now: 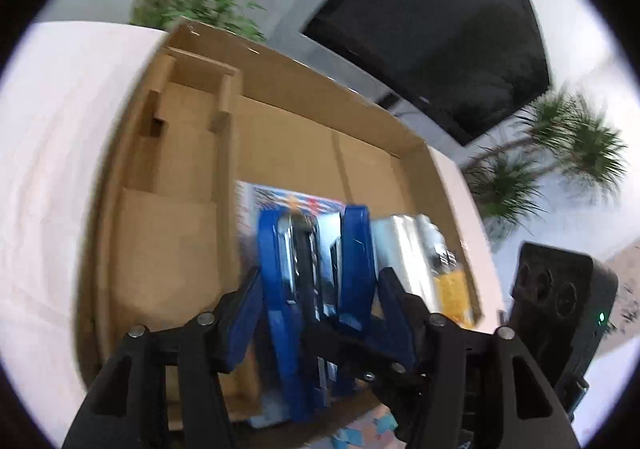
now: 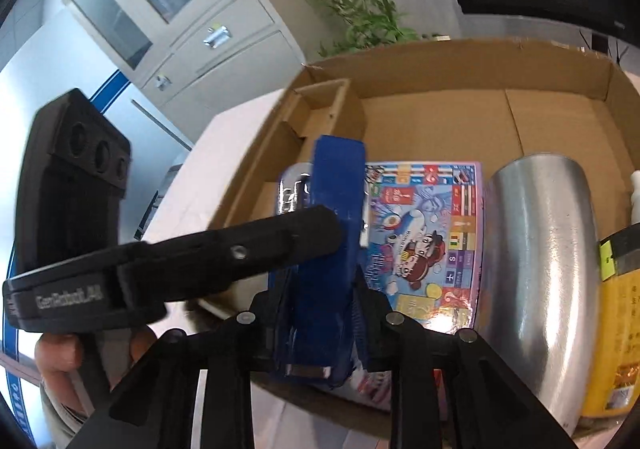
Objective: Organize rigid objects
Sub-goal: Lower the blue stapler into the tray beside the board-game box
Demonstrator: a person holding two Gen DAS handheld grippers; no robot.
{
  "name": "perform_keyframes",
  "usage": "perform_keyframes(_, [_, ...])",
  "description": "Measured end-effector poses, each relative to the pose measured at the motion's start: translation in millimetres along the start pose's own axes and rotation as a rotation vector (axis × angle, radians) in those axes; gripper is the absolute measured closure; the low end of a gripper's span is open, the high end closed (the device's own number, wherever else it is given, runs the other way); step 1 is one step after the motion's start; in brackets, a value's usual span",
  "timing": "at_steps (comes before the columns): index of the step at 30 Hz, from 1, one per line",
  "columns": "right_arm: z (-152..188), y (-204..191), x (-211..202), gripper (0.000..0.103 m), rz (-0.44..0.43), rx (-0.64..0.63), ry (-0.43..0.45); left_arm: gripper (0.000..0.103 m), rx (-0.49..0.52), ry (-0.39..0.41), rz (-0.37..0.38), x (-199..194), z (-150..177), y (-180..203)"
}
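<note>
Between the blue fingers of the left gripper (image 1: 316, 249) a shiny, flat metal-and-dark object (image 1: 306, 257) is pinched, held on edge over the cardboard box (image 1: 280, 137); what the object is cannot be told, as it is blurred and mostly covered by the fingers. From the right wrist view the same held piece is seen as a chrome edge (image 2: 294, 185) just left of a blue finger (image 2: 338, 217), above the near left part of the box (image 2: 440, 61). The right gripper (image 2: 316, 329) is seen with its blue fingers pressed close together low in the frame; whether anything is between them cannot be told. Just beyond and under the held object, a colourful board-game box (image 1: 296, 201) is laid flat on the box floor, printed with cartoon figures and flag squares (image 2: 428, 241). Beside it on the right, a brushed steel cup (image 2: 540, 269) is laid on its side, touching or nearly touching the game box edge. Further right, a yellow packet (image 2: 616, 329) is wedged against the box wall. A folded cardboard insert (image 1: 188, 121) is seen along the left side of the box. The box is set on a white tabletop (image 1: 60, 169). A dark screen (image 1: 440, 29) and potted plants (image 1: 560, 153) are seen behind, and a grey cabinet (image 2: 160, 17) in the right view.
</note>
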State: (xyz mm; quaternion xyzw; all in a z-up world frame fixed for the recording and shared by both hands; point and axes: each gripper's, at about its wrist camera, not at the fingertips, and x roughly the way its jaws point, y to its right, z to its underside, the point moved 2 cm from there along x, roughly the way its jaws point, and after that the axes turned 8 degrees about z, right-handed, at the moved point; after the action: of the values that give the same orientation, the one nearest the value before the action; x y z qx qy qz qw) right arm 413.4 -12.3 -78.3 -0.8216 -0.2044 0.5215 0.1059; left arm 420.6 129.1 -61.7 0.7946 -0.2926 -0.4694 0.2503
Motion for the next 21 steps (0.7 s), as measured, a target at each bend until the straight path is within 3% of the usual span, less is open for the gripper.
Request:
perform_keyframes(3, [2,2,9,0.079,0.040,0.011,-0.016,0.040,-0.014,0.036,0.022,-10,-4,-1])
perform_keyframes(12, [13,-11,22,0.073,0.086,0.016,-0.003,0.040,0.024,0.108,-0.037,-53,12,8])
perform_keyframes(21, [13,-11,23,0.072,0.048,0.055,-0.032,0.040,0.050,0.185,-0.108,-100,44,14])
